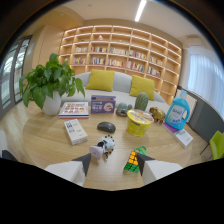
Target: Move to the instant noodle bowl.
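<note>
The instant noodle bowl (139, 123) is a yellow cup with a printed lid, standing upright on the wooden table (45, 137) beyond my right finger and a little to its right. My gripper (114, 161) is open, its two dark fingertips (85, 161) spread wide near the table's front. A small black-and-white toy figure (103, 146) stands just ahead of the gap between the fingers. A colourful puzzle cube (132, 161) lies close against the right finger's inner side.
A dark computer mouse (106, 127), a white box (75, 131), a purple box (103, 104), a picture book (74, 109) and a potted plant (48, 82) stand to the left. A cactus toy (142, 101), a brown toy (158, 115), a blue detergent bottle (177, 112) lie right. A sofa and bookshelves stand behind.
</note>
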A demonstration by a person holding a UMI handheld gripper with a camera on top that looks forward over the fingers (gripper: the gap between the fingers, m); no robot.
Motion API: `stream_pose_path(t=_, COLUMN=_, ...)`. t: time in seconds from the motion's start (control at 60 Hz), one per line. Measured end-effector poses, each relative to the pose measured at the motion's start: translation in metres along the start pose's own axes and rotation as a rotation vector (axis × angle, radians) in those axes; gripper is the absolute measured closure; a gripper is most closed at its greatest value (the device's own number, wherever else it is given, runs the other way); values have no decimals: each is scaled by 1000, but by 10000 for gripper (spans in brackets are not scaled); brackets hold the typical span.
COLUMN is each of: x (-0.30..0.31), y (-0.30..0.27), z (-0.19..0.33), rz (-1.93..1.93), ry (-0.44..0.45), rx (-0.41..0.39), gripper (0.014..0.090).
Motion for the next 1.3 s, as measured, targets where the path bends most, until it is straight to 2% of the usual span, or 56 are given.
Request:
stream_pose_path(t=0.1, x=2, y=1, z=-11, rz=4, ry=-3, rx=9, gripper=190)
stream_pose_path(t=0.333, x=48, y=8, z=-46, rz=-17, ry=25, rx=11, gripper=191)
stream_pose_path(t=0.517, x=90, y=17, z=-42, rz=-7, ry=55, rx=-9, gripper=190)
stream_pose_path(t=0.65, x=122, y=16, z=-16, rz=-5, ry=81, rx=-26, gripper=191)
stream_pose_path(t=0.9, x=152, y=-8, z=64, rz=-11, ry=68, rx=-52, gripper=189)
stream_pose_path(t=1.133, x=166, y=-38, z=141, rz=-3, ry=59, rx=-50, gripper=187)
stream_pose_path(t=1.3, x=171, y=-42, z=174, rz=5, ry=46, rx=-66, gripper=189)
